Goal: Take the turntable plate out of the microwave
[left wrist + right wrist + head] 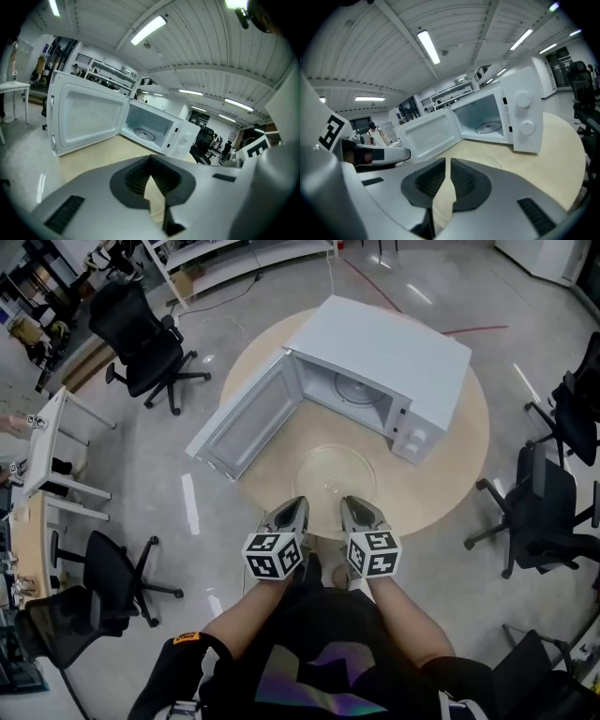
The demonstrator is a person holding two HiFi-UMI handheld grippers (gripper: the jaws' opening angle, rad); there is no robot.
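The white microwave (394, 362) stands on the round wooden table (459, 474) with its door (246, 418) swung open to the left. The clear glass turntable plate (335, 474) lies flat on the table in front of it. Inside the oven only the roller ring (352, 390) shows, also seen as the roller ring (144, 135) and the roller ring (490, 126). My left gripper (298, 505) and right gripper (349, 505) hover side by side at the table's near edge, short of the plate. The left gripper (151, 161) and right gripper (449, 161) are both shut, with nothing between the jaws.
Black office chairs stand around the table: one chair (145, 338) at the far left, one chair (117, 577) at the near left, another chair (544, 512) on the right. White desks (47, 456) line the left side. The open door overhangs the table's left edge.
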